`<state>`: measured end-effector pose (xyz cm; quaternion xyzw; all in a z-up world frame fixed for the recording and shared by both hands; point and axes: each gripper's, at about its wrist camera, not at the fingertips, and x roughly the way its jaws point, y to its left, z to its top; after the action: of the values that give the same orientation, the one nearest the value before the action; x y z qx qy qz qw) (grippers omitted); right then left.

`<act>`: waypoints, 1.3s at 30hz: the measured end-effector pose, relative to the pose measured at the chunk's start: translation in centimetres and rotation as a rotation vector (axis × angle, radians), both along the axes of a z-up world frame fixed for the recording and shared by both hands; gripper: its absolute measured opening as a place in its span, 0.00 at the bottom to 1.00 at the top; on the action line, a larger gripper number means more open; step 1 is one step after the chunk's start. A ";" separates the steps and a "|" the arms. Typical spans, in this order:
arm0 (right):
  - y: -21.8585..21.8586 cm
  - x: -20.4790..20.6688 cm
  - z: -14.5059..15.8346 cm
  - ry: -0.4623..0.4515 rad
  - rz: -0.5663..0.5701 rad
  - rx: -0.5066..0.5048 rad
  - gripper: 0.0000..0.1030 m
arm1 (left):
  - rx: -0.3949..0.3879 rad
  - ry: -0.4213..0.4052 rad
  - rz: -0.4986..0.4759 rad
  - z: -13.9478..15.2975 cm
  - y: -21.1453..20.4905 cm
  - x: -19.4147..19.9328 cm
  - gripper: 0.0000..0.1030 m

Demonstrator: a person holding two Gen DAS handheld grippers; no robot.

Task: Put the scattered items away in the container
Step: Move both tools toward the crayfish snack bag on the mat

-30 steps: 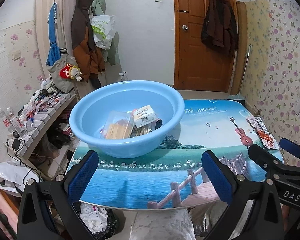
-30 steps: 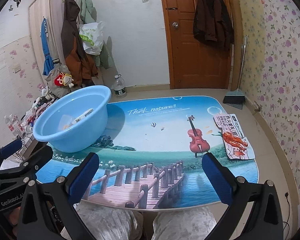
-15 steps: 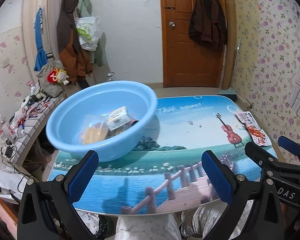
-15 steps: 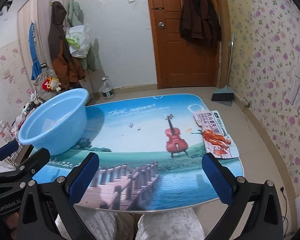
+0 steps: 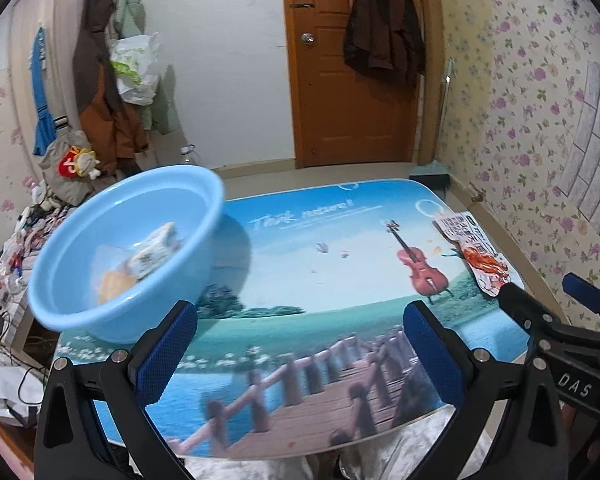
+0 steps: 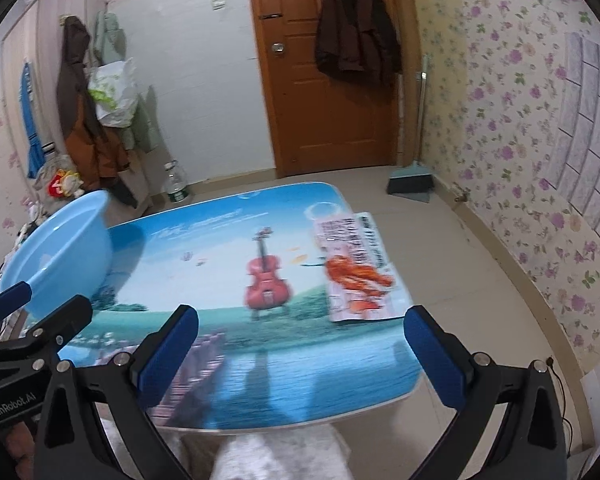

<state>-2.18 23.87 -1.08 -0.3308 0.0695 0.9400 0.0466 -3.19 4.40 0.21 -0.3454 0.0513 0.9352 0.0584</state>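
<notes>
Your left gripper [image 5: 300, 348] hangs over the near edge of the table [image 5: 340, 280], its blue-padded jaws spread wide with nothing between them. Your right gripper [image 6: 302, 350] is the same — jaws fully apart, empty, poised above the near right part of the tabletop.

The light blue plastic basin [image 5: 112, 264] sits on the left end of the table, just beyond your left gripper's left finger. In it lie a few packets: a white-labelled pack [image 5: 152, 250] leaning against the inner wall, and a yellowish item in clear wrap [image 5: 114, 284] below it (motion blur makes the details hard to read, so what they contain I can't tell). From the right wrist view you see only the basin's outer wall [image 6: 64, 256] at the left edge.

One item is outside the basin — a flat snack packet printed with a red crayfish [image 6: 354, 270], lying at the table's right edge, beside the violin picture [image 6: 266, 276] on the tabletop print. It is ahead of your right gripper, between the lines of its two fingers but well short of the pads. In the left wrist view the same packet [image 5: 474, 254] lies just past the tip of your right gripper's frame [image 5: 548, 328], well apart from the basin.
</notes>
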 end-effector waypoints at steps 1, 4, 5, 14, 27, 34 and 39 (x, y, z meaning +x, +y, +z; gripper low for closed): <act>0.8 -0.1 -0.3 -0.006 -0.015 -0.002 1.00 | -0.003 -0.005 -0.006 -0.2 0.4 -0.2 1.00; 2.8 -0.6 -0.9 -0.021 -0.053 -0.010 1.00 | -0.008 -0.021 -0.024 -0.7 1.8 -1.1 1.00; 3.2 -0.7 -1.1 -0.025 -0.060 -0.011 1.00 | -0.012 -0.028 -0.030 -0.9 2.3 -1.5 1.00; 7.0 -2.1 -2.7 -0.038 -0.069 -0.060 1.00 | -0.028 -0.071 -0.069 -2.4 5.7 -4.6 1.00; 10.2 -4.8 -5.1 -0.073 -0.044 -0.129 1.00 | -0.048 -0.138 -0.129 -5.0 10.2 -7.9 1.00; 11.4 -6.2 -5.8 -0.074 -0.014 -0.201 1.00 | -0.066 -0.156 -0.150 -6.0 12.0 -9.0 1.00; 12.2 -7.1 -6.0 -0.066 0.016 -0.267 1.00 | -0.083 -0.170 -0.162 -6.5 12.9 -9.7 1.00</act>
<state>-9.31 36.03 -7.07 -0.3652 0.1898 0.9114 -0.0032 -12.90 17.30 -6.30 -0.4205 0.1125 0.8918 0.1234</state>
